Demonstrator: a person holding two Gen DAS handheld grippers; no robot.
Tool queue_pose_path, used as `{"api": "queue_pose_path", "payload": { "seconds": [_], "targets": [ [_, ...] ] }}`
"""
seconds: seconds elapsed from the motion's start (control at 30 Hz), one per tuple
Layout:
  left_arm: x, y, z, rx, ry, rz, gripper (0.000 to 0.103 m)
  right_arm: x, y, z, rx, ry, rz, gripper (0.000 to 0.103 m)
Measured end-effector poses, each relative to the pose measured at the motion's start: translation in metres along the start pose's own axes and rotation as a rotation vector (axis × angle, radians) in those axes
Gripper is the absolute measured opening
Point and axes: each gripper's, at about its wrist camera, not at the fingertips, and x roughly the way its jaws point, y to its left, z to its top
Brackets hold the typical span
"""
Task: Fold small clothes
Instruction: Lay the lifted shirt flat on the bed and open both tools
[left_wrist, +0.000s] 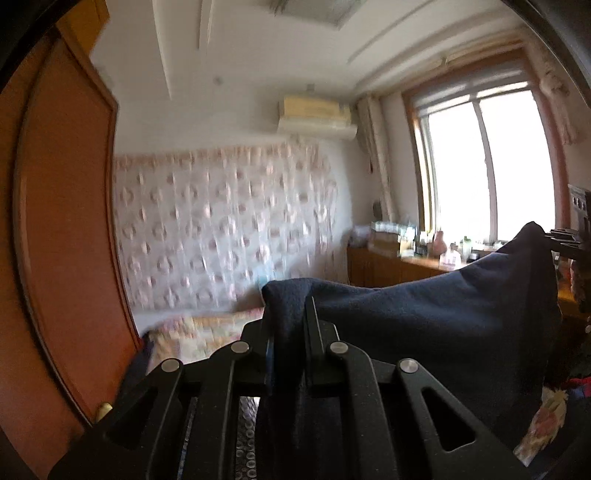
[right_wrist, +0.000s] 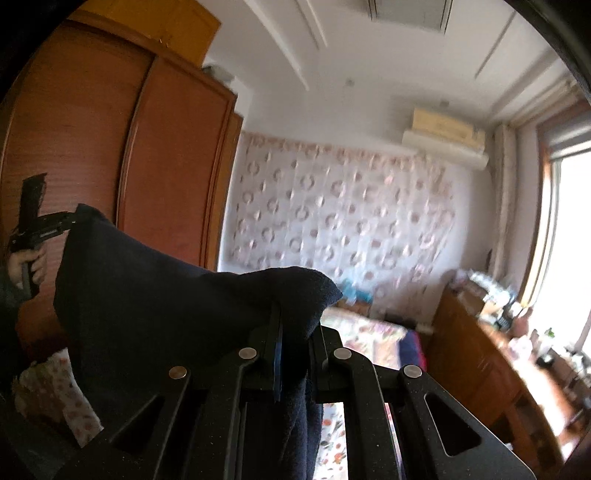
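Observation:
A dark navy garment (left_wrist: 424, 317) hangs stretched in the air between my two grippers. My left gripper (left_wrist: 288, 314) is shut on one corner of it. In the left wrist view the right gripper (left_wrist: 554, 236) pinches the far corner at the right edge. My right gripper (right_wrist: 295, 325) is shut on the other corner of the garment (right_wrist: 155, 295). In the right wrist view the left gripper (right_wrist: 70, 219) holds the far corner at the left, a hand below it. The cloth sags between the two holds and hides what lies under it.
A bed with a floral cover (right_wrist: 365, 332) lies below and ahead. A brown wardrobe (right_wrist: 147, 155) stands at the left. A patterned curtain (left_wrist: 221, 229) covers the far wall. A wooden cabinet with small items (right_wrist: 491, 343) runs under the bright window (left_wrist: 487, 162).

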Motion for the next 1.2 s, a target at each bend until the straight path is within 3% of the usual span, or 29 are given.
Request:
{"api": "queue_pose_path", "payload": {
  "seconds": [0.2,0.33,0.57,0.87,0.97,1.03,1.13,1.2],
  "targets": [
    [0.103,0.001,-0.052,0.000,0.142,0.024,0.013,0.099,-0.015,-0.037,0.070,0.157,0.003,0.010],
    [0.154,0.002,-0.068,0.002,0.216,0.028,0.013,0.151,-0.021,-0.039,0.082,0.256,0.000,0.010],
    [0.208,0.008,-0.083,0.003,0.324,0.012,0.013,0.221,-0.048,-0.003,0.145,0.366,-0.005,0.010],
    [0.252,0.005,-0.113,-0.007,0.446,-0.003,0.016,0.283,-0.071,-0.009,0.209,0.486,0.020,0.010],
    [0.260,0.002,-0.121,0.003,0.478,0.025,0.022,0.284,-0.069,-0.022,0.216,0.524,0.008,0.012],
    [0.255,0.003,-0.123,-0.005,0.467,0.030,0.042,0.287,-0.065,-0.025,0.210,0.537,0.002,0.015],
    [0.241,0.005,-0.126,-0.036,0.468,0.010,0.056,0.287,-0.063,-0.027,0.213,0.546,-0.033,0.022],
    [0.234,0.007,-0.129,-0.047,0.474,0.000,0.066,0.282,-0.066,-0.025,0.228,0.545,-0.041,0.048]
  ]
}}
